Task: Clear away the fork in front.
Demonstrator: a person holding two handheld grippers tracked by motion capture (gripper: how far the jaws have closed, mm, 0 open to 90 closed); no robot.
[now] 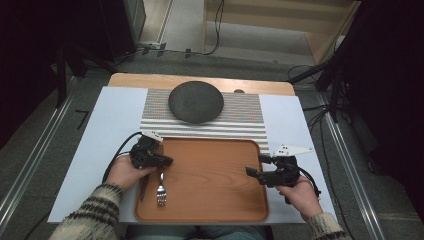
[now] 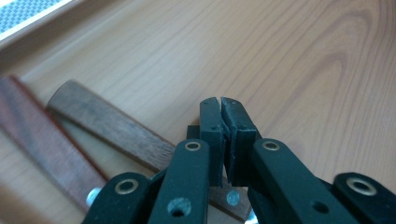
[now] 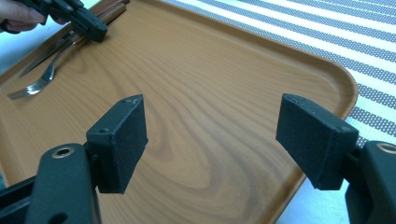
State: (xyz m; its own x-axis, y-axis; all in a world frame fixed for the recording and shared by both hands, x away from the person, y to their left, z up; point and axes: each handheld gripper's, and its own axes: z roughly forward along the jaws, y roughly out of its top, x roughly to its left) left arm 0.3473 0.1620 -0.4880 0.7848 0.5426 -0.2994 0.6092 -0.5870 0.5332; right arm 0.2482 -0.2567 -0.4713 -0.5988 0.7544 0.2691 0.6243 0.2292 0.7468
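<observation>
A brown wooden tray (image 1: 210, 175) lies at the table's front. Along its left side rest a fork (image 1: 161, 192) and a knife (image 1: 143, 187), both with wooden handles. My left gripper (image 1: 169, 161) hovers over those handles, its pads pressed together with nothing between them. In the left gripper view the shut gripper (image 2: 220, 100) sits just above the fork's handle (image 2: 112, 123), and the knife's handle (image 2: 42, 135) lies beside it. My right gripper (image 1: 255, 165) stands open over the tray's right part; its view has the open gripper (image 3: 212, 135) over bare tray (image 3: 196, 70), with the fork (image 3: 42, 79) and left gripper (image 3: 95, 30) beyond.
A dark grey round plate (image 1: 195, 101) sits on a striped placemat (image 1: 240, 122) behind the tray. A pale blue sheet (image 1: 100, 135) covers the table. Cables trail from both grippers; the floor and dark stands surround the table.
</observation>
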